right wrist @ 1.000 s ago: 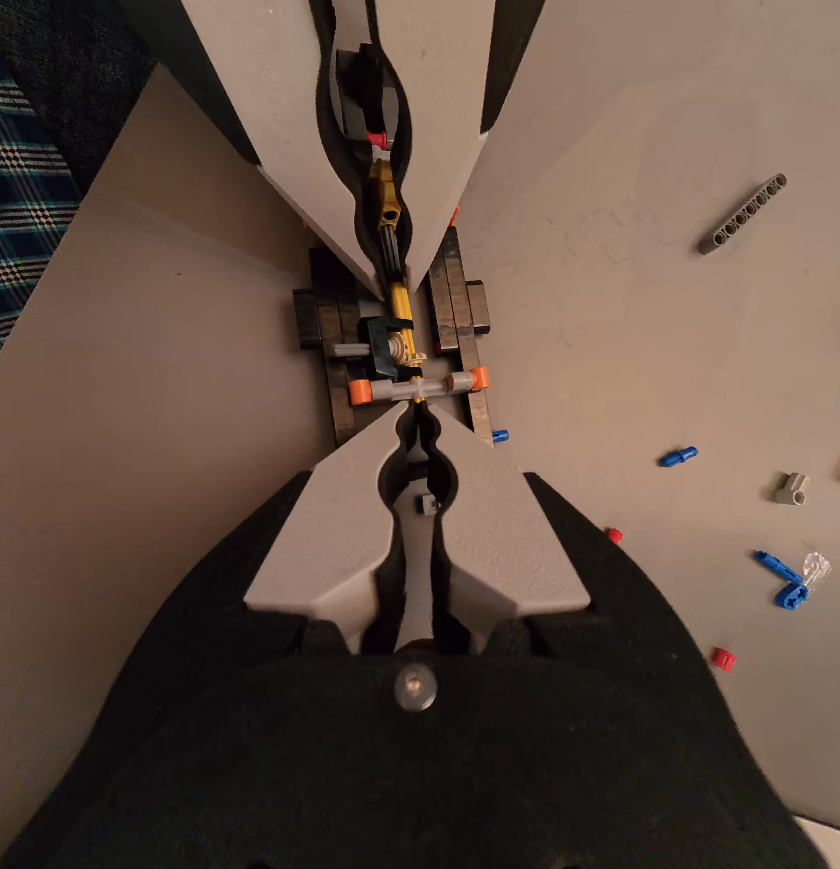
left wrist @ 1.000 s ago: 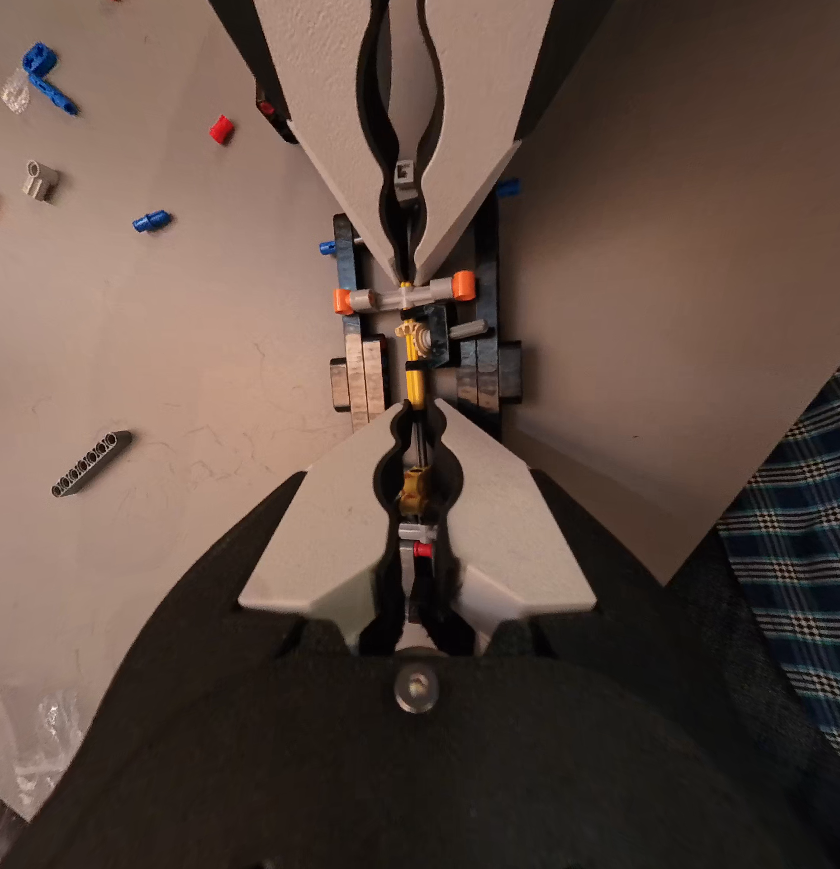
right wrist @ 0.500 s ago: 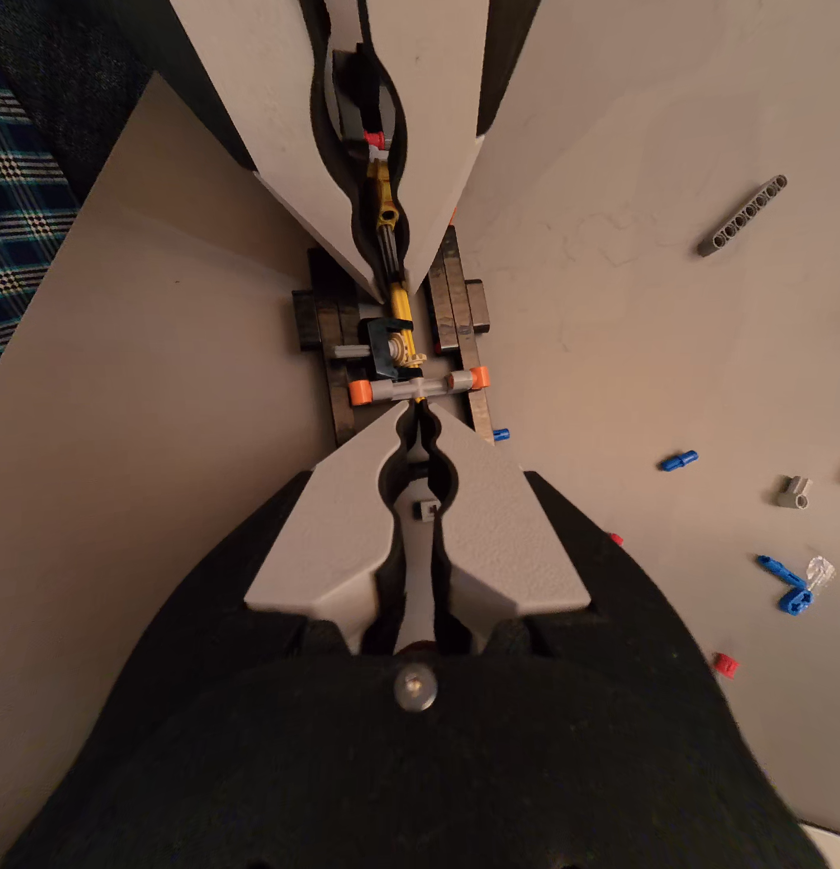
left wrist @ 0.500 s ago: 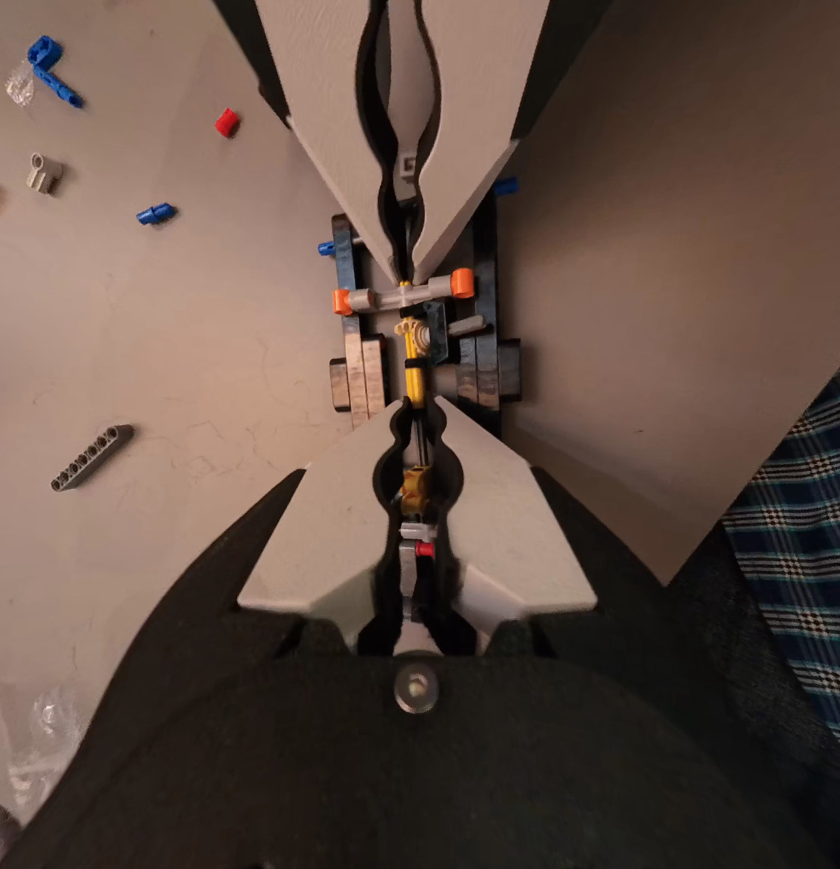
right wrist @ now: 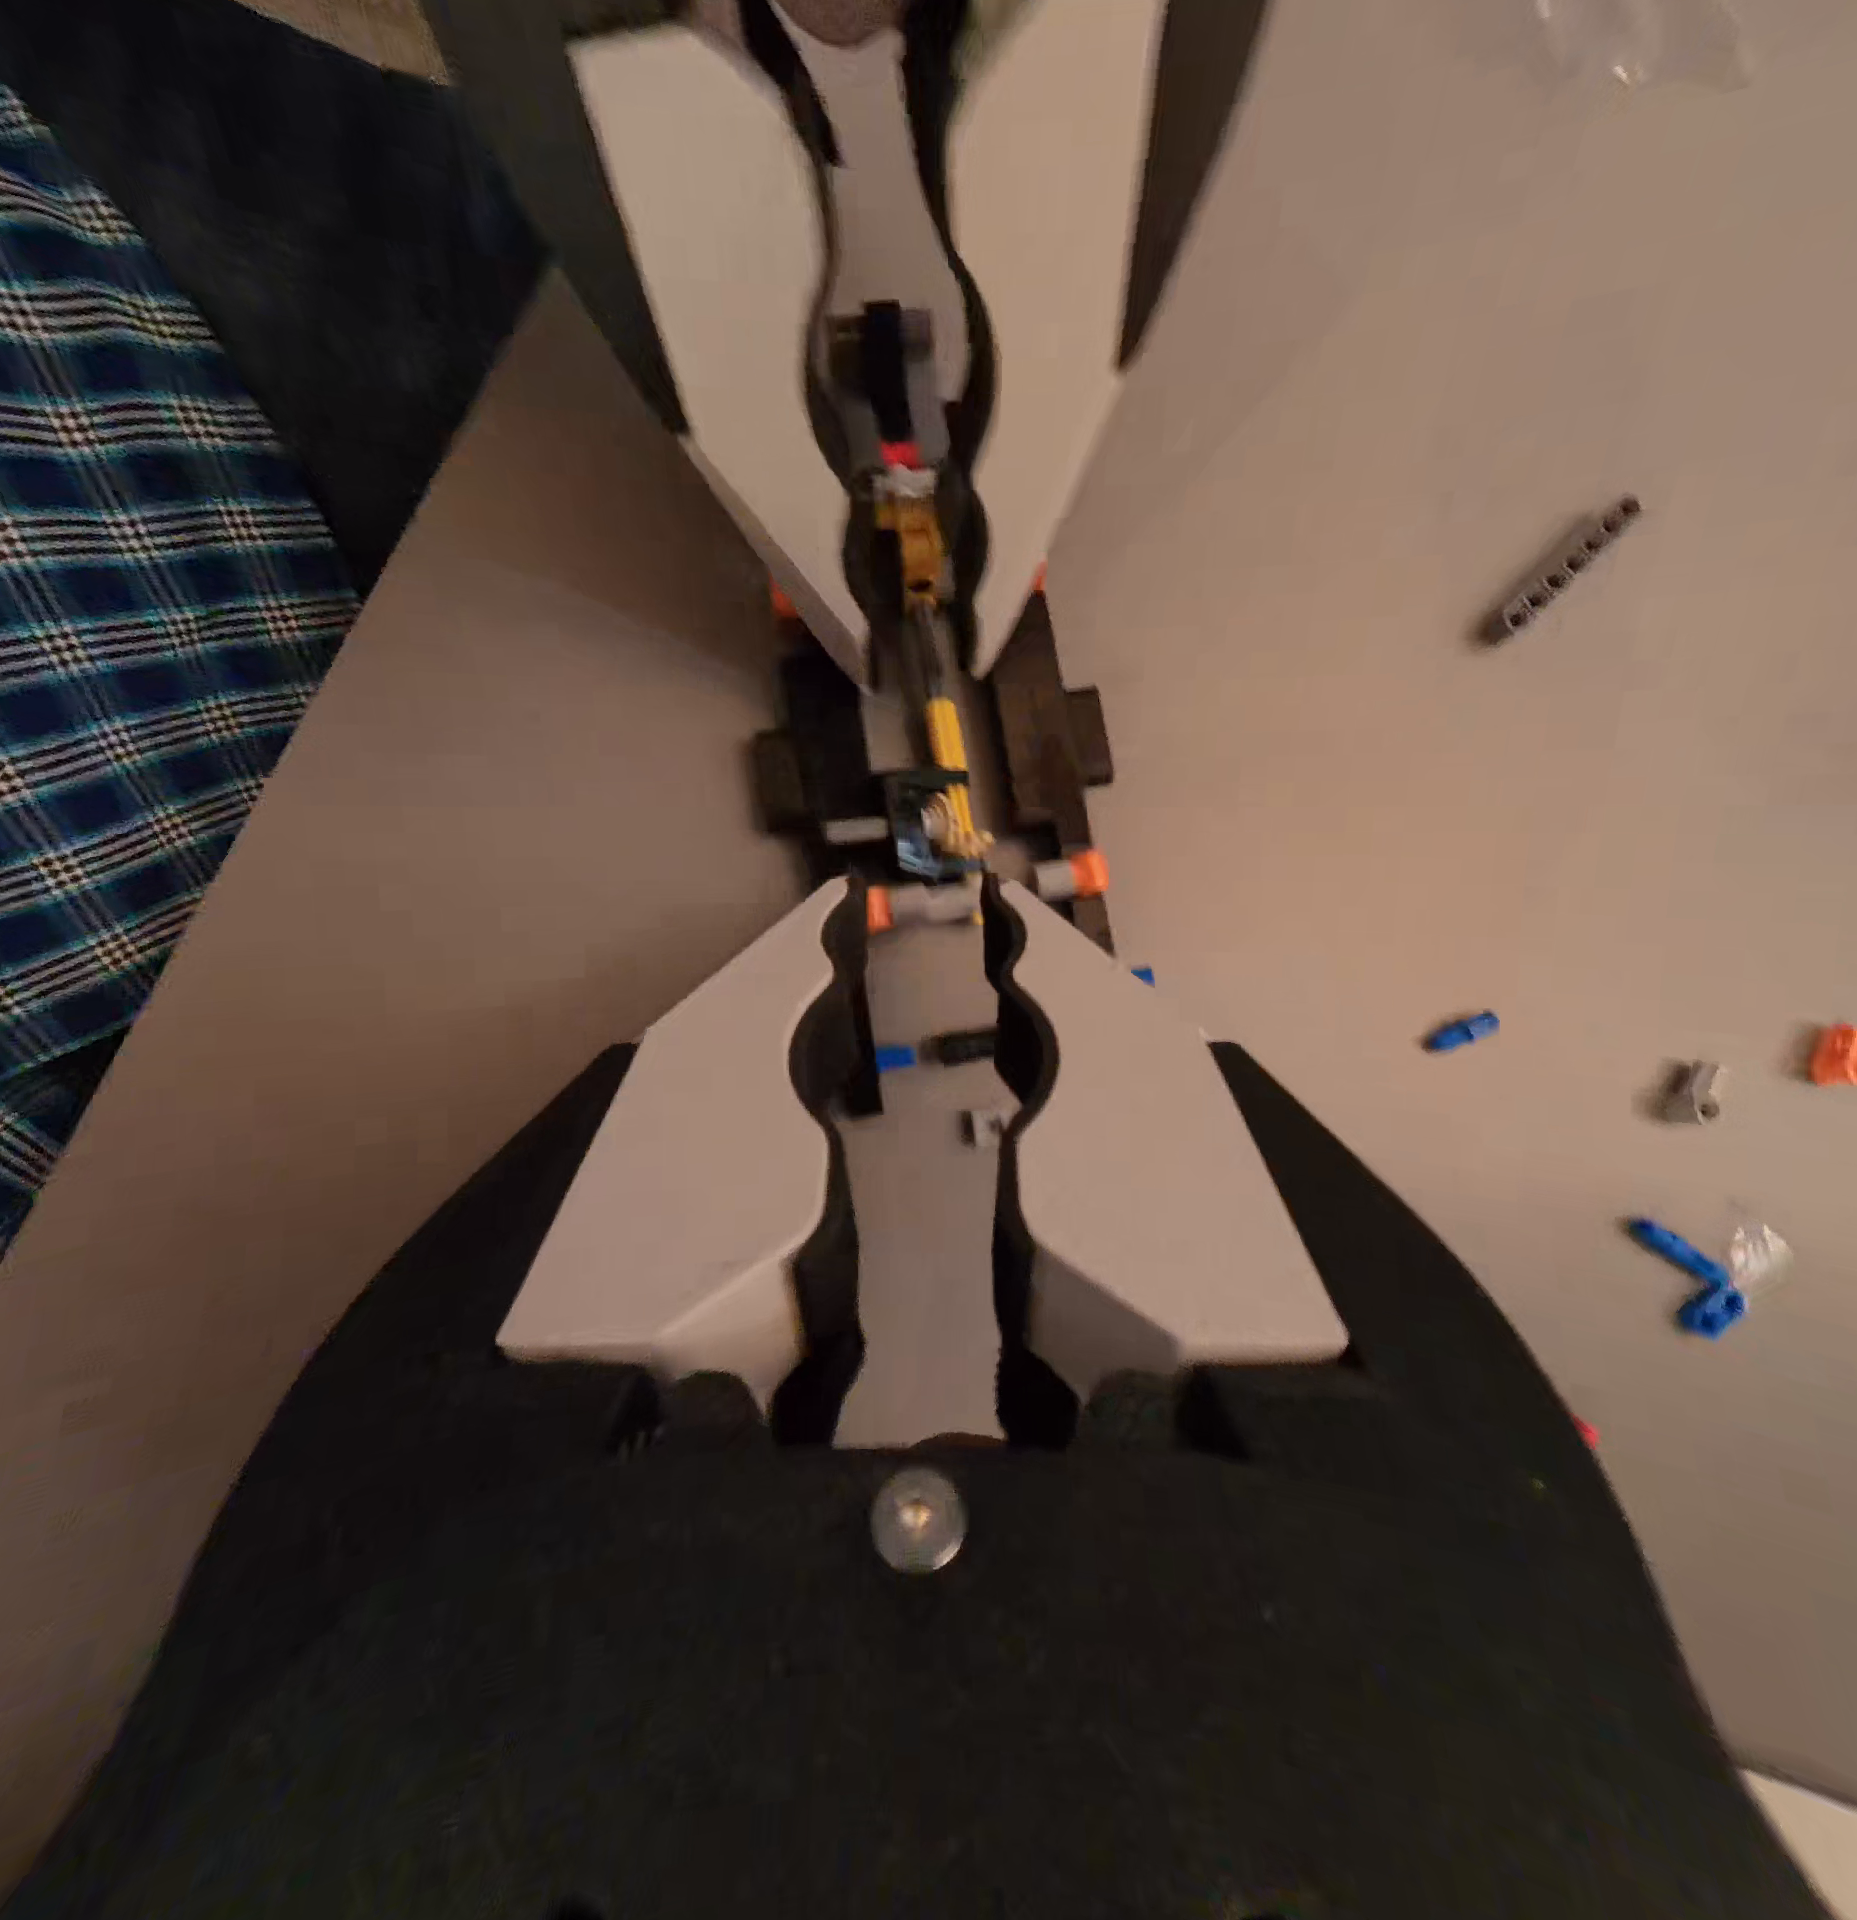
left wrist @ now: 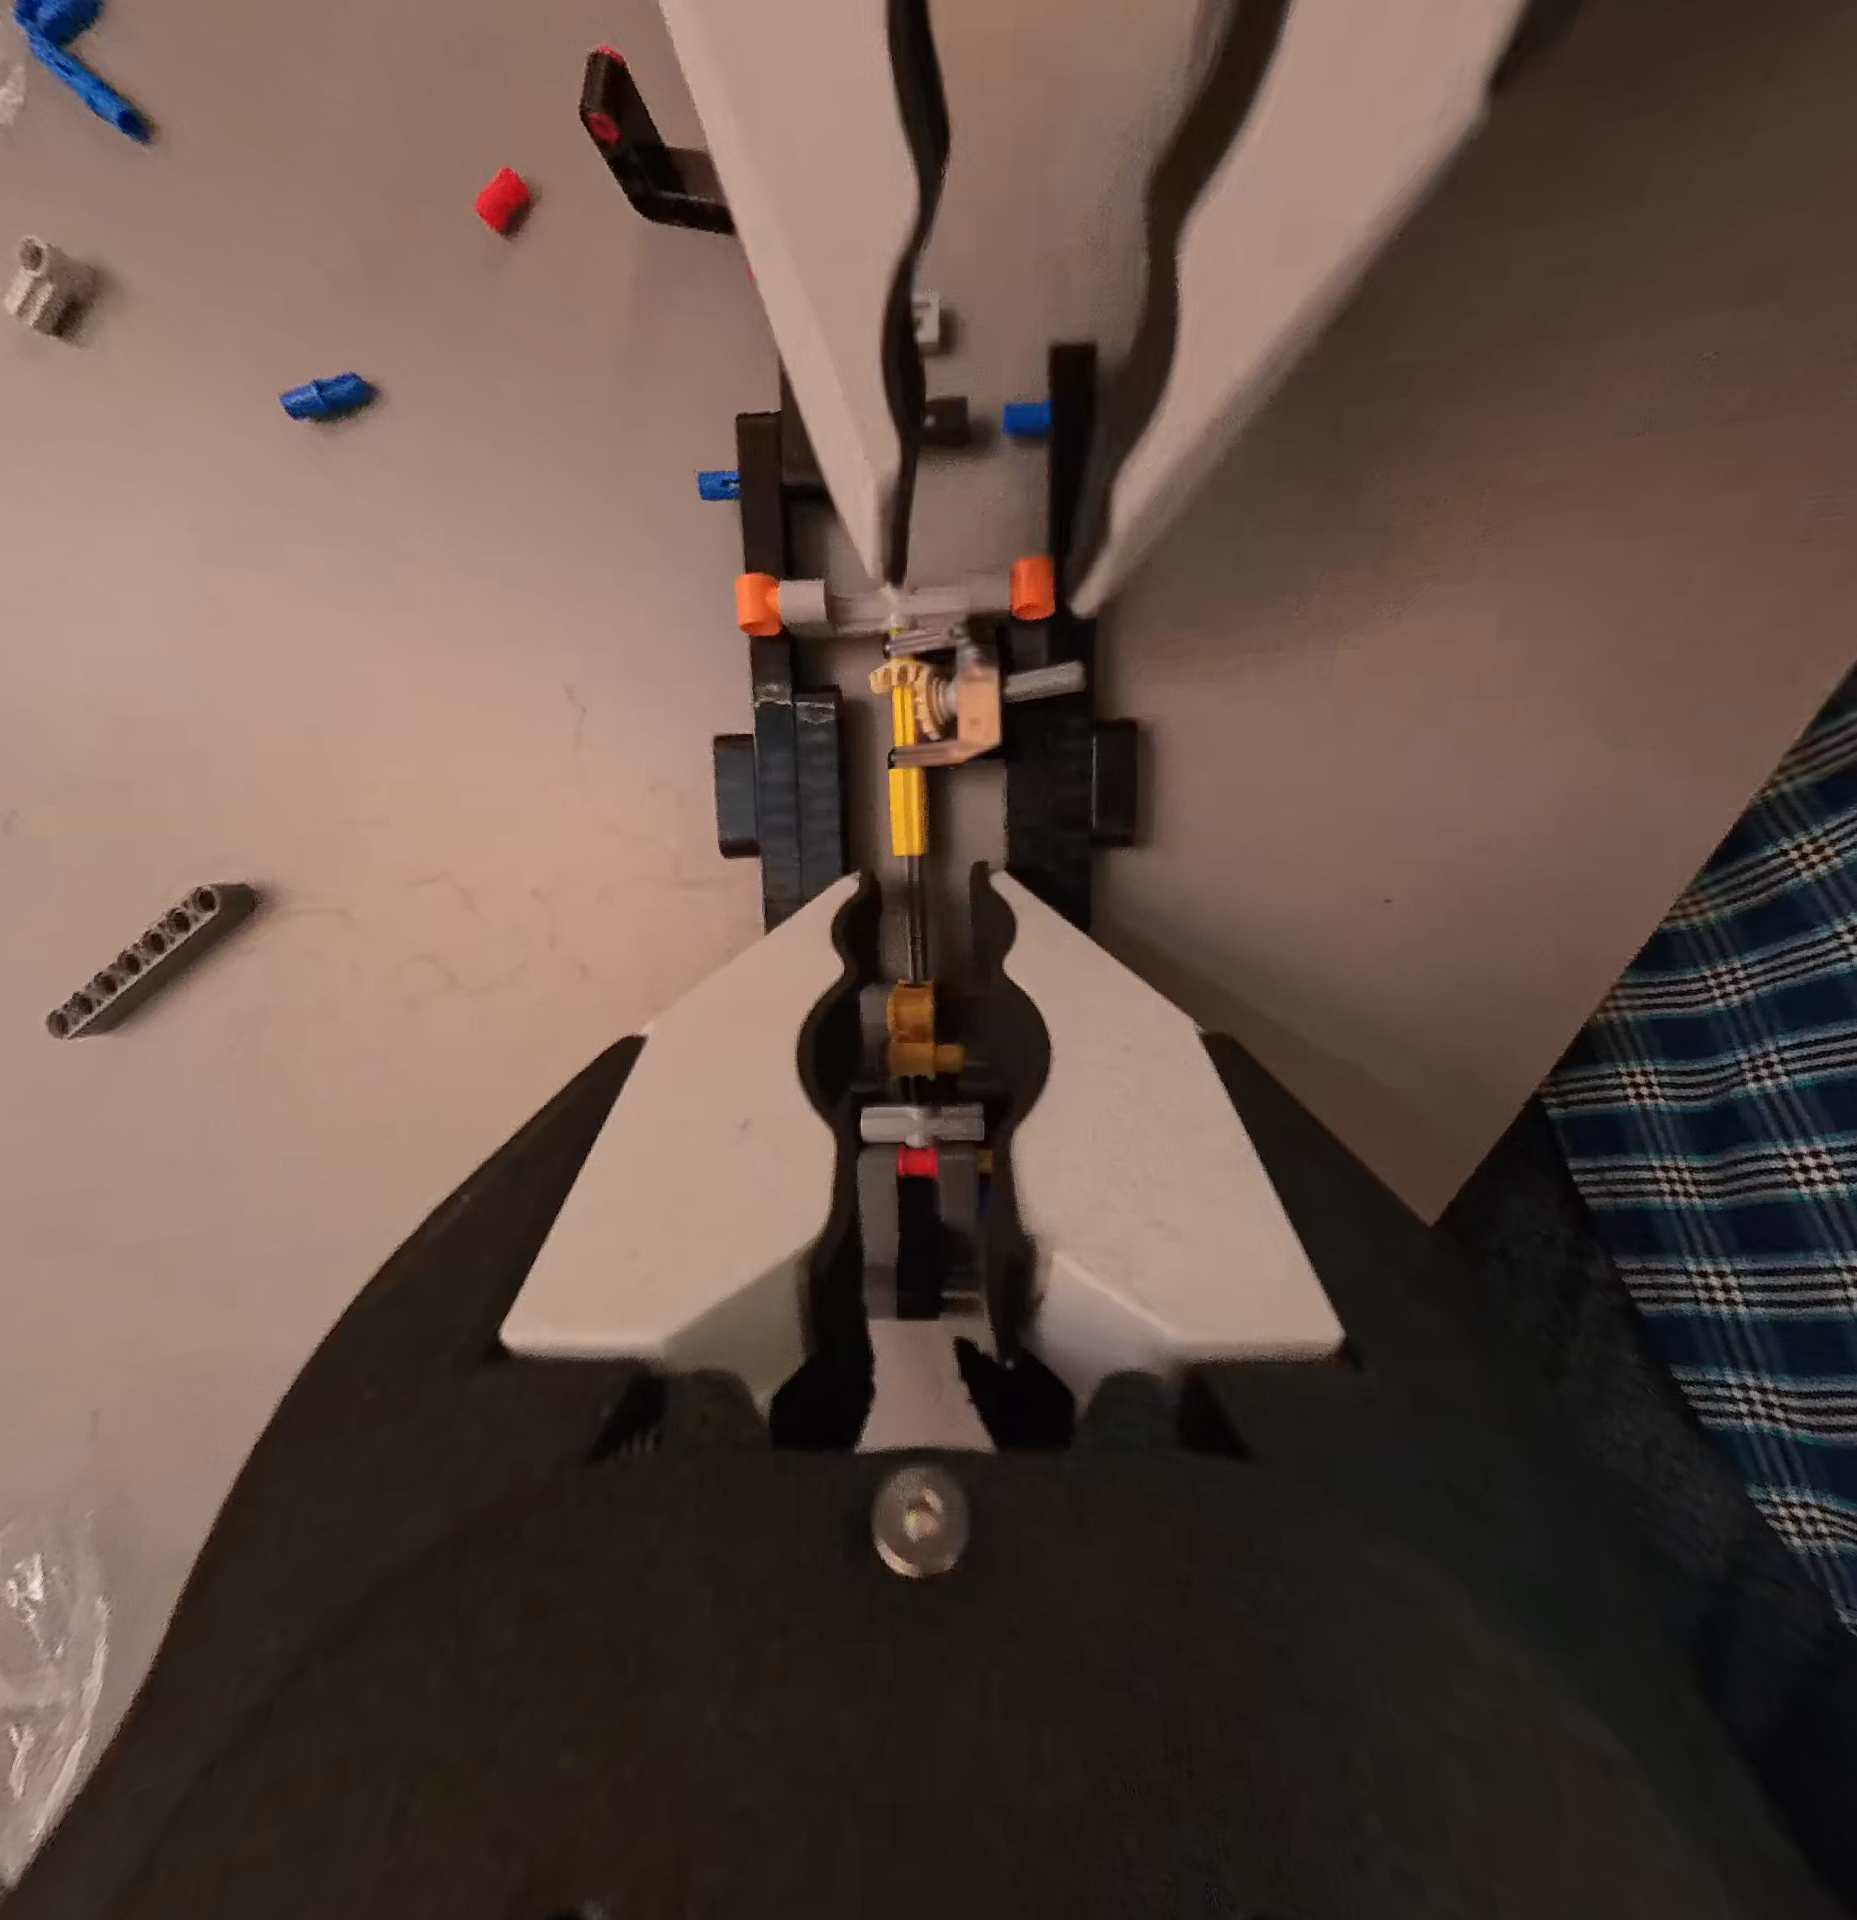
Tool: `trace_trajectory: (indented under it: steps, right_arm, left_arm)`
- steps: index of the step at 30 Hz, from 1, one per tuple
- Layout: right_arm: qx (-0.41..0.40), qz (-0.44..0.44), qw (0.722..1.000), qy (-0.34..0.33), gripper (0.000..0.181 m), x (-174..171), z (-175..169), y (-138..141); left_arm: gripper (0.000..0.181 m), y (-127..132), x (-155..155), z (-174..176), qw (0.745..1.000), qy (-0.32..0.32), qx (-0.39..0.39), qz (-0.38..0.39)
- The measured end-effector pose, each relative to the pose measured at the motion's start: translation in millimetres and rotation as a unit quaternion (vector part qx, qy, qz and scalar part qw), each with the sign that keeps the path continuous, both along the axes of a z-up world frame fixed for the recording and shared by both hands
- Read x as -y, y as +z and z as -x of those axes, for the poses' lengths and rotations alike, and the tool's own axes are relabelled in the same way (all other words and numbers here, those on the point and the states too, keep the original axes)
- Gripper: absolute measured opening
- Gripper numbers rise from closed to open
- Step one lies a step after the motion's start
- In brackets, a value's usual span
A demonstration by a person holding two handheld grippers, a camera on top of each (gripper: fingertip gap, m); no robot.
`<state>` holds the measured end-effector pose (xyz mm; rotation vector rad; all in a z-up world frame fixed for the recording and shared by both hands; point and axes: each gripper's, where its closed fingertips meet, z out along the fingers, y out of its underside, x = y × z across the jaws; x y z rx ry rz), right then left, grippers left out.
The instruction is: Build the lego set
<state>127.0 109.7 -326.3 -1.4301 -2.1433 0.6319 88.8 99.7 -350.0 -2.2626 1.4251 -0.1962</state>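
Lego assembly (left wrist: 908, 727) lies on desk (left wrist: 436, 675) between two facing grippers. Left gripper (left wrist: 919, 883) slightly parted around yellow shaft (left wrist: 908, 790), fingers close on either side; actual contact not discernible. Right gripper (right wrist: 919, 894) released, fingers spread at orange-capped grey axle (left wrist: 893, 603). Loose pieces on desk: grey beam (left wrist: 150, 961), blue pin (left wrist: 326, 395), red bush (left wrist: 501, 197).
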Motion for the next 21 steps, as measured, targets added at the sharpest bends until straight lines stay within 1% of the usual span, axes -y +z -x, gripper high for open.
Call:
trace_trajectory:
  steps: [3,6,8,10,13,15,19,21]
  right_arm:
    - [0.021,-0.024,0.999,0.016,0.031,6.1,5.6,-13.6]
    - [0.018,-0.028,0.999,0.024,0.027,8.2,10.2,-16.3]
    - [0.016,-0.027,0.999,0.026,0.020,7.4,12.3,-16.0]
    - [0.015,-0.013,1.000,0.024,0.020,7.4,12.6,-15.3]
    - [-0.007,0.017,1.000,0.019,0.014,7.0,14.4,-7.3]
    - [-0.015,0.022,1.000,0.013,0.014,4.8,16.0,-4.0]
    - [-0.038,0.034,0.999,-0.002,0.006,-1.8,20.5,5.0]
    - [-0.038,0.035,0.999,-0.008,0.005,-5.4,22.1,4.7]
  left_arm:
    - [0.014,-0.9,-1.0,-2.5,1.000,-0.005,0.003,0.002]
    - [0.013,-1.9,-1.2,-3.3,1.000,-0.006,0.003,0.003]
    - [0.013,-2.0,-2.4,-2.7,1.000,-0.005,0.003,0.003]
    - [0.012,-2.2,-2.6,-2.5,1.000,-0.007,0.004,0.005]
    - [0.012,-3.1,-2.9,-2.9,1.000,-0.006,0.012,0.011]
    - [0.012,-3.3,-3.6,-2.4,1.000,-0.006,0.013,0.013]
    - [0.011,-4.4,-1.6,-5.0,1.000,-0.011,0.016,0.018]
    - [0.011,-4.4,-2.3,-4.4,1.000,-0.009,0.016,0.018]
